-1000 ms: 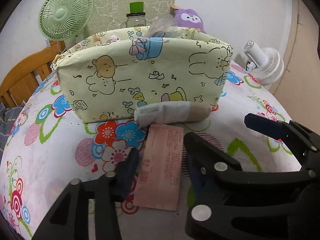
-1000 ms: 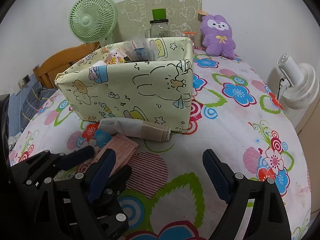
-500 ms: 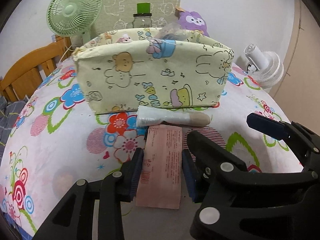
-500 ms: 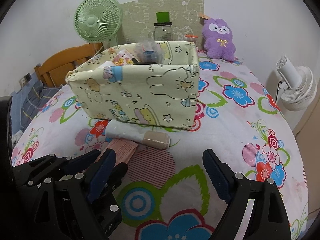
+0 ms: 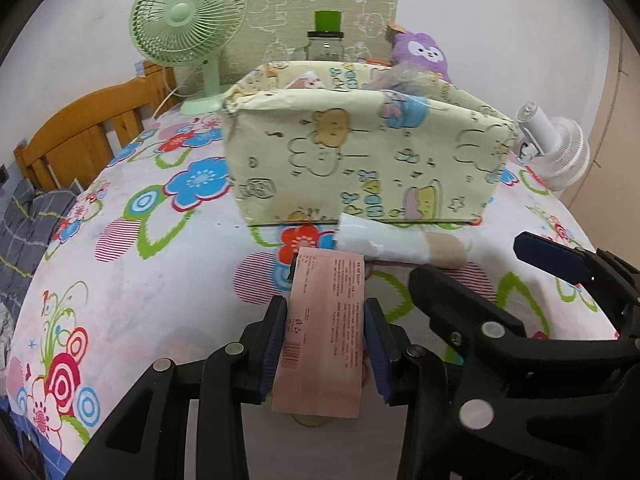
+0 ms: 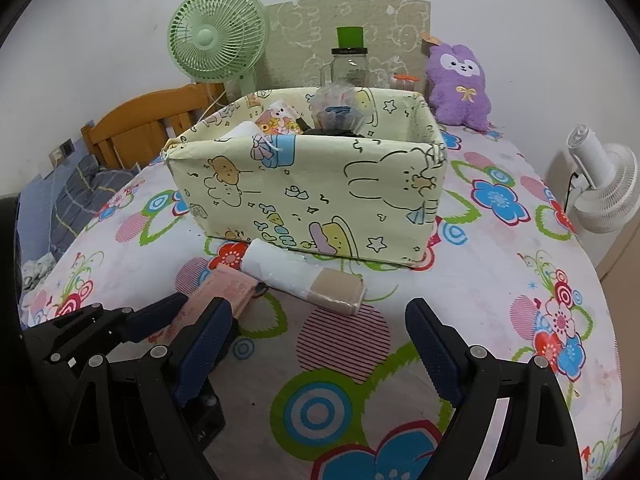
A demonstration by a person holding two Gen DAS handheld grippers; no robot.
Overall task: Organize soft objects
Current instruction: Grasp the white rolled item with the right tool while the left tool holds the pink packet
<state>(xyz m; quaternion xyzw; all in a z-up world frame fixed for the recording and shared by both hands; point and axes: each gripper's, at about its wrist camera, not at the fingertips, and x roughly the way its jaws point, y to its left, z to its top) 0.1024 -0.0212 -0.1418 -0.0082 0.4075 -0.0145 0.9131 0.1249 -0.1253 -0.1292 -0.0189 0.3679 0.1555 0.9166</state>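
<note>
Pink packet (image 5: pixel 325 332) sits clamped between the blue pads of the left gripper (image 5: pixel 325 340), pads pressing on both long edges; its far end sticks out past the fingertips, over the flowered sheet (image 5: pixel 132 272), w/ printed text and a barcode showing. From the right wrist view the same packet (image 6: pixel 224 292) shows at near left, in the left gripper's fingers (image 6: pixel 160 318).

Right gripper (image 6: pixel 316 344) stands wide, nothing between its pads, just bare sheet (image 6: pixel 500 292) under it. In the left wrist view it fills the near right (image 5: pixel 480 264).

White roll w/ tan end (image 5: pixel 396 242) lies on the sheet just beyond the packet, against the near wall of the fabric box (image 5: pixel 360 152). Right view: roll (image 6: pixel 304 280) tilted, white end touching the box's (image 6: pixel 320 188) foot, tan end nearer the camera. Box is pale yellow w/ cartoon prints and holds several small items; can't tell most of them apart.

Far side: green fan (image 6: pixel 218 38) at far left, jar w/ green lid (image 6: pixel 350 60) behind the box, purple plush (image 6: pixel 460 84) at far right. White fan (image 6: pixel 600 184) off the right edge of the bed. Wooden headboard (image 5: pixel 88 132) at left.
</note>
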